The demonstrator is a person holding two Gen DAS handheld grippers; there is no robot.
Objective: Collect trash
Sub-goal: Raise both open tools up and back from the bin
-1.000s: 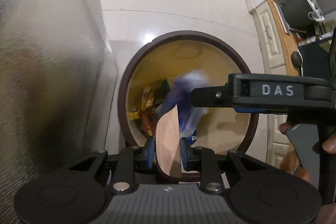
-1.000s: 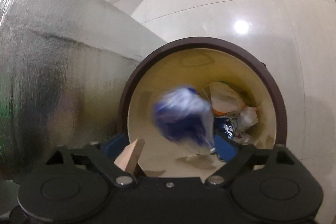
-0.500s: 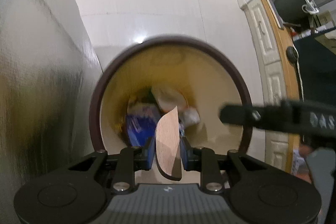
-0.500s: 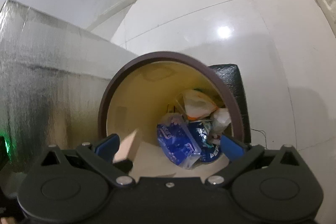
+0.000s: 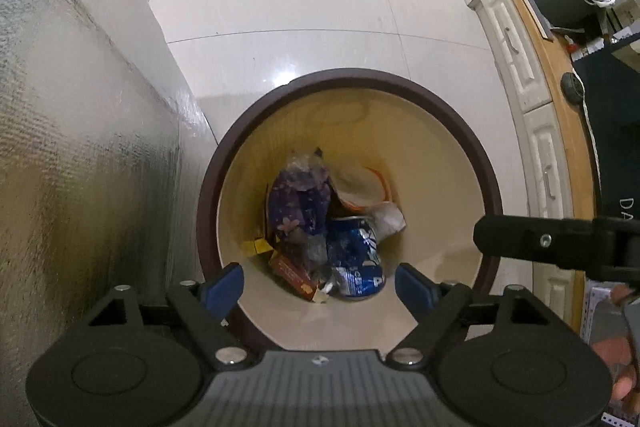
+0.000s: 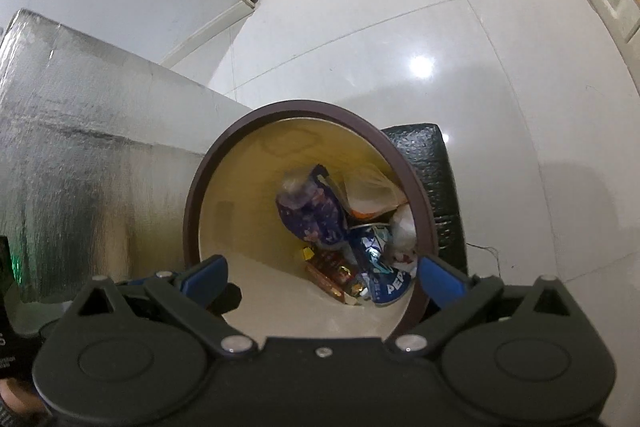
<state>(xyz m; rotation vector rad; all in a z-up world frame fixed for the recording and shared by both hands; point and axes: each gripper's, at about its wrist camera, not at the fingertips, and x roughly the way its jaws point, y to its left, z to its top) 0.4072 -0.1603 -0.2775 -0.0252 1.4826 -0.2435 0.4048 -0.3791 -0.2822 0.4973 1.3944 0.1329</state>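
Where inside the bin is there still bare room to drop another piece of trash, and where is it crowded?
The near floor of the bin, between the pile and the near rim, is bare, and so are the cream walls all round. It is crowded at the far bottom: purple bag, blue can, orange-white wrapper and red packet lie heaped together.

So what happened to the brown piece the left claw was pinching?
The left claw has just been opening and let it go; nothing is between its jaws now, and the piece is no longer visible. The blue wrapper has settled in the bin. The right claw stays open.
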